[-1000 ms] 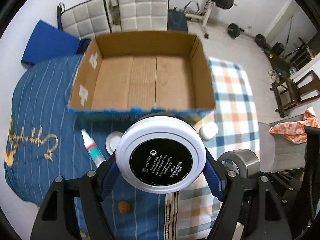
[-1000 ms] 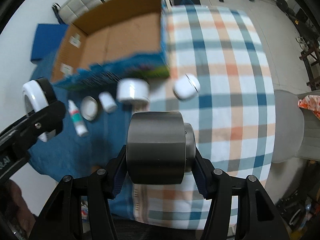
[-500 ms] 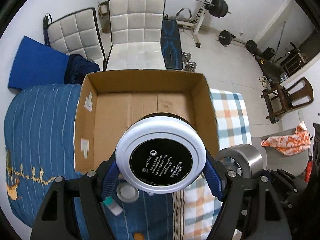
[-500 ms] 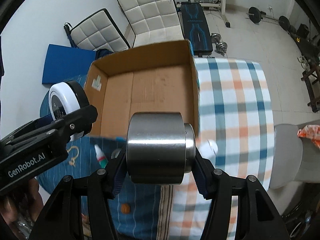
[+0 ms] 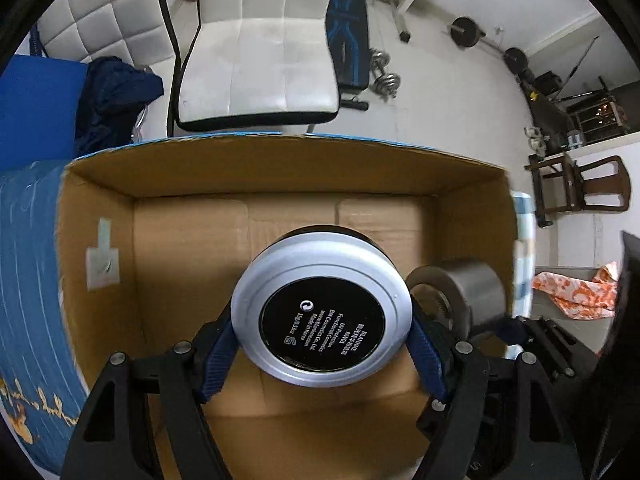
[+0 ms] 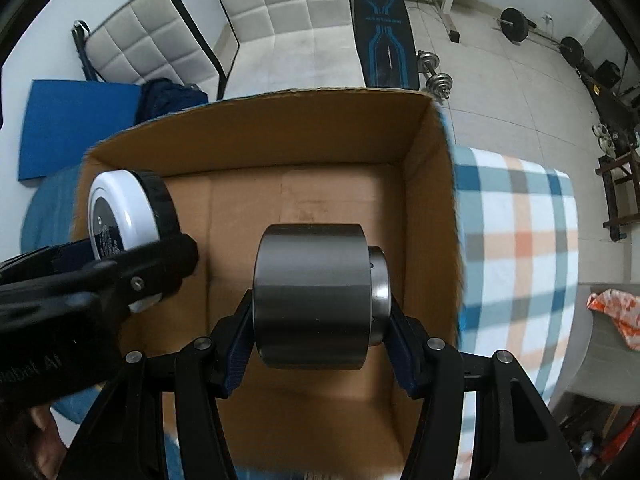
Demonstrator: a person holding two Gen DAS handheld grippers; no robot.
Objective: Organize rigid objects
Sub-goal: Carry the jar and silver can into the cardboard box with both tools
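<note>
My left gripper (image 5: 322, 346) is shut on a round white compact with a black label (image 5: 321, 321), held over the open cardboard box (image 5: 96, 216). My right gripper (image 6: 318, 314) is shut on a metal cylinder (image 6: 312, 296), also held over the box (image 6: 428, 184). The cylinder shows at the right in the left wrist view (image 5: 460, 292). The compact shows at the left in the right wrist view (image 6: 120, 220). No object shows on the visible part of the box floor.
The box sits on a table with a blue striped cloth (image 5: 28, 280) on the left and a checked cloth (image 6: 520, 240) on the right. White padded chairs (image 5: 260, 52) and gym weights (image 6: 436, 72) stand beyond the table.
Both grippers have moved forward with their objects, from in front of the box to over its inside. The small items on the cloth have dropped out of view.
</note>
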